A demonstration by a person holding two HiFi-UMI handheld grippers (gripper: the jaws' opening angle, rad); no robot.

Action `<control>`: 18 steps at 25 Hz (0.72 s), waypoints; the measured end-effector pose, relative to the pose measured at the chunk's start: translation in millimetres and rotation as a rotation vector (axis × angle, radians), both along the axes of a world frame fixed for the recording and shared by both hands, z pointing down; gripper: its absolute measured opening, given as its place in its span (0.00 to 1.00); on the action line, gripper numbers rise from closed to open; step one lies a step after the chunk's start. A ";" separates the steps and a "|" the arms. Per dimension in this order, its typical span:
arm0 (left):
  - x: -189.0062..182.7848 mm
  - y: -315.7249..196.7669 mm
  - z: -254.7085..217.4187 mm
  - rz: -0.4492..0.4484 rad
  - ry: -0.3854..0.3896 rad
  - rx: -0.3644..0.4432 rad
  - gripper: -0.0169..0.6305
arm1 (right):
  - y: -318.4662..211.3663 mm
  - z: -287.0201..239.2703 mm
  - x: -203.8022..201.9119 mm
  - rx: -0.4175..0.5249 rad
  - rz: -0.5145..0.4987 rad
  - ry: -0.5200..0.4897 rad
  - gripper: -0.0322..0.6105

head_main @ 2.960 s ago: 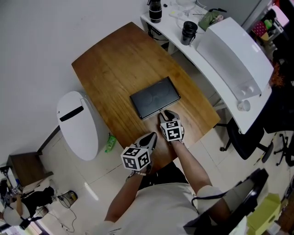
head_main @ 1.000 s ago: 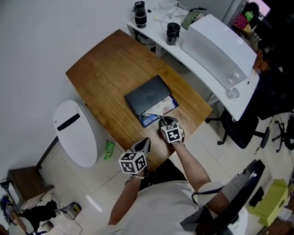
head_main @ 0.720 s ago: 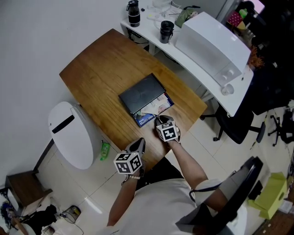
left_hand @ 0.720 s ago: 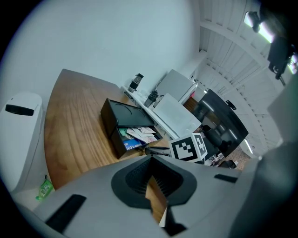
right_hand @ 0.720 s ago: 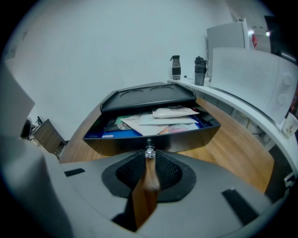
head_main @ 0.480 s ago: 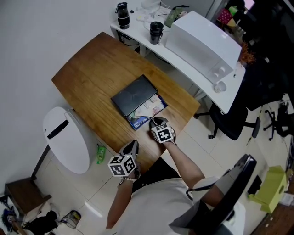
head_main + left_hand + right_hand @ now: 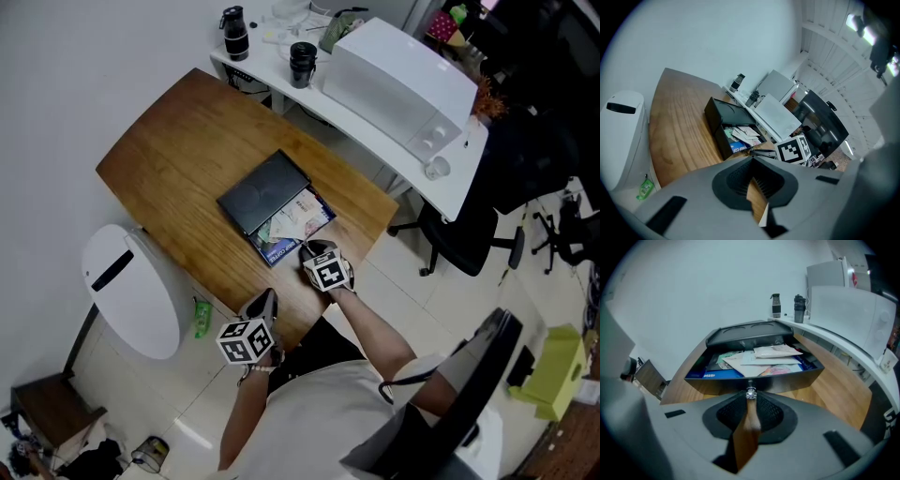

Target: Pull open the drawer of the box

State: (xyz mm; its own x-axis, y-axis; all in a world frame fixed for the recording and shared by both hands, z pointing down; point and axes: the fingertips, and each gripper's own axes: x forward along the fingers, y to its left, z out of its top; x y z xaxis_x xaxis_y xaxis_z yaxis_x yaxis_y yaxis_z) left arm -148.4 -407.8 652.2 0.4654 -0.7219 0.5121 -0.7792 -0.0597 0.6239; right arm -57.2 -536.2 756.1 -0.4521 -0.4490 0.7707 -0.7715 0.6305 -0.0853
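Pinching the drawer's knob, the right claw holds the drawer well out of the box on the bench, while the left claw sits closed and empty, short of the box; the pull looks nearly done, needing only a short straight tug, then release.

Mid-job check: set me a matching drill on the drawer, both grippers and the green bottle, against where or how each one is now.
Things:
1. drawer
2. right gripper
3. left gripper
4. bottle

Place or state:
A. on the floor beside the white bin
B. closed on the knob
C. pulled out, papers showing
D. clear of the box, nothing between its jaws

Pairs: 1-C, 2-B, 3-D, 4-A
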 end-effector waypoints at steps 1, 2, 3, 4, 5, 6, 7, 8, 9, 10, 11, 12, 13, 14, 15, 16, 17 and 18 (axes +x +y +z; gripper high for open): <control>0.2 2.7 0.7 -0.001 0.000 -0.001 0.03 | 0.5 0.2 0.6 0.002 -0.003 0.005 0.14; -0.3 5.6 1.5 -0.002 0.000 -0.003 0.03 | 1.3 0.9 0.7 0.003 -0.006 0.010 0.14; -1.4 8.2 2.4 -0.006 0.000 -0.005 0.03 | 1.7 1.8 0.6 0.004 -0.008 0.013 0.14; -2.4 10.3 3.2 -0.011 0.000 -0.007 0.03 | 1.6 2.5 0.4 0.004 -0.009 0.013 0.14; -3.3 12.1 3.6 -0.017 0.001 -0.008 0.03 | 1.1 2.9 0.3 0.005 -0.009 0.011 0.14; -3.7 13.6 3.3 -0.022 0.001 -0.008 0.03 | 0.4 2.8 0.4 0.009 -0.010 0.009 0.14; -3.7 14.9 1.7 -0.026 0.002 -0.005 0.03 | 0.2 1.7 1.1 0.016 -0.011 0.009 0.14; -3.5 16.4 -1.6 -0.026 0.002 0.001 0.03 | 0.8 -1.4 2.6 0.028 -0.012 0.009 0.14; -4.3 18.4 -7.0 -0.024 0.003 0.012 0.03 | 2.9 -6.7 4.7 0.042 -0.010 0.008 0.17; -7.2 20.8 -13.9 -0.023 0.002 0.027 0.03 | 6.5 -14.1 6.1 0.058 -0.007 0.005 0.18; -12.7 23.1 -21.8 -0.027 -0.001 0.043 0.03 | 10.8 -23.4 6.0 0.073 -0.006 -0.001 0.18; -19.4 25.1 -29.9 -0.034 -0.006 0.059 0.03 | 15.5 -33.8 4.6 0.088 -0.008 -0.009 0.18; -26.1 27.3 -38.3 -0.042 -0.012 0.075 0.03 | 21.2 -44.9 2.9 0.099 -0.010 -0.023 0.18; -31.6 30.3 -46.8 -0.047 -0.020 0.090 0.03 | 28.6 -56.3 1.4 0.107 -0.009 -0.042 0.18; -35.7 34.0 -55.8 -0.047 -0.029 0.107 0.03 | 37.8 -68.7 0.4 0.114 -0.003 -0.068 0.18; -38.1 38.3 -65.0 -0.043 -0.036 0.127 0.03 | 48.0 -82.3 0.2 0.123 0.007 -0.097 0.18; -39.0 42.8 -74.2 -0.036 -0.043 0.148 0.03 | 58.1 -97.0 1.1 0.140 0.021 -0.124 0.11; -38.3 47.5 -82.5 -0.026 -0.048 0.169 0.03 | 67.7 -111.8 3.4 0.163 0.035 -0.146 0.05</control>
State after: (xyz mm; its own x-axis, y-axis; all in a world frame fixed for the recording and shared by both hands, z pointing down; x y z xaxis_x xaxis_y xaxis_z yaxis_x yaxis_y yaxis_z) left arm -186.7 -360.4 569.7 0.4233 -0.8110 0.4039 -0.8106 -0.1399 0.5687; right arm -53.8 -468.5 644.3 -0.5357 -0.5797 0.6140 -0.7802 0.6178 -0.0974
